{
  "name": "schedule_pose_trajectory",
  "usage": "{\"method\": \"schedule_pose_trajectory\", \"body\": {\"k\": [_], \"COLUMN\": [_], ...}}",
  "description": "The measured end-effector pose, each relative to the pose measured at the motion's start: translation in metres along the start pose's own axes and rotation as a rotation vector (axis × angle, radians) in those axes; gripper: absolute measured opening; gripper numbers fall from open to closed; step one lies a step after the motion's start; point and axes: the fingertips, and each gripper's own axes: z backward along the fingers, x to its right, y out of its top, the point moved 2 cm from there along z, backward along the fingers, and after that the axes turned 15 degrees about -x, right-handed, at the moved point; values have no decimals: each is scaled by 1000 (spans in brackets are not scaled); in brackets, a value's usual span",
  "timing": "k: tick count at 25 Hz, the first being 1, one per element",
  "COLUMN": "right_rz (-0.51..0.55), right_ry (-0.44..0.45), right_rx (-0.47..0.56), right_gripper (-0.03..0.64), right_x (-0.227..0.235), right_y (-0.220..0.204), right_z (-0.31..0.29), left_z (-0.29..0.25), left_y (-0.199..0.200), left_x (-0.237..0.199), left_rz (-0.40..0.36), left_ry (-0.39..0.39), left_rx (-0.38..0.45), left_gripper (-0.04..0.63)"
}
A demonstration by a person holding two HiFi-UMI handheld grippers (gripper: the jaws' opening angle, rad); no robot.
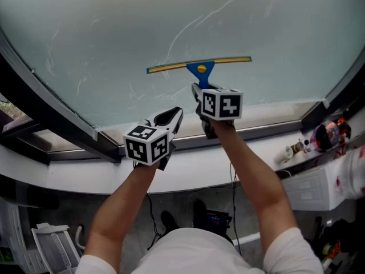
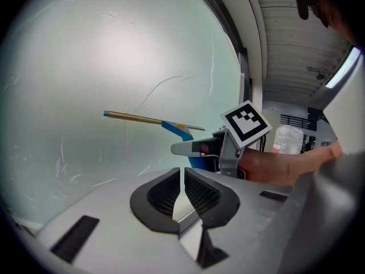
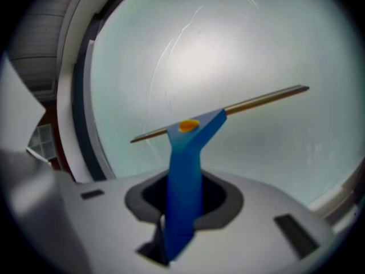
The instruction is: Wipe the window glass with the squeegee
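Observation:
A squeegee (image 1: pixel 199 66) with a blue handle, an orange button and a long brass-coloured blade lies against the frosted window glass (image 1: pixel 171 21). My right gripper (image 1: pixel 201 90) is shut on the squeegee's blue handle (image 3: pixel 183 181), just below the blade (image 3: pixel 251 103). Lower and to the left, my left gripper (image 1: pixel 171 117) hovers near the sill with its jaws together and nothing between them. From the left gripper view the squeegee (image 2: pixel 149 120) and the right gripper (image 2: pixel 197 148) appear ahead and to the right.
Streaks and smears mark the glass. A dark window frame (image 1: pixel 51 119) runs down the left, and a white sill (image 1: pixel 256 119) spans below the pane. Bottles and clutter (image 1: pixel 319 138) sit on a ledge at the right. A rack (image 1: pixel 54 244) stands on the floor below left.

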Motion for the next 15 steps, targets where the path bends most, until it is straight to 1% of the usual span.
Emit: {"method": "schedule_pose_trajectory", "body": {"k": [7,15], "right_rz": [2,11], "right_ry": [-7,-16], "right_rx": [-17,-39], "right_gripper": [104,104], "right_x": [6,11], "right_y": [-17,-32], "right_z": [-11,-22], "left_z": [-9,-19], "left_y": [-17,-28], "left_x": [-5,-6], "left_rz": [24,42], "left_ry": [1,-5], "left_rx": [-27,-46], "left_gripper": [48,48]}}
